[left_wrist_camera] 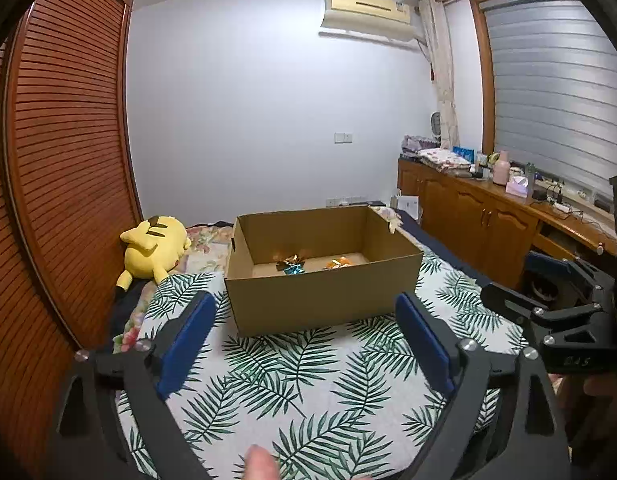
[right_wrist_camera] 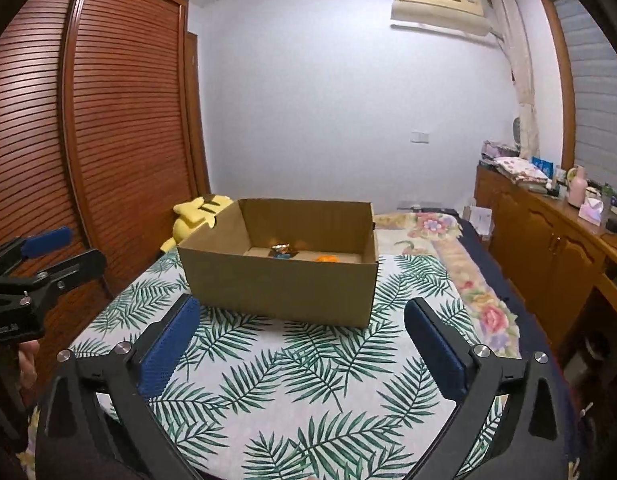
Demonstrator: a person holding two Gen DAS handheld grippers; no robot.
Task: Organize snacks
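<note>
We see cardboard box [left_wrist_camera: 324,280] on leaf-print bed cover [left_wrist_camera: 308,380], ahead and far of both tools, long axis left-right, open top up. Snacks inside on floor: gold-blue wrapper [left_wrist_camera: 291,265] left, orange packet [left_wrist_camera: 339,263] right. Left gripper [left_wrist_camera: 304,344], right gripper [right_wrist_camera: 304,344]: jaws wide apart, nothing between. Neither hand clearly nearer, we judge.

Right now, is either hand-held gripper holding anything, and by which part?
Nothing is held: the left hand-held gripper and right hand-held gripper are both open and empty.
</note>
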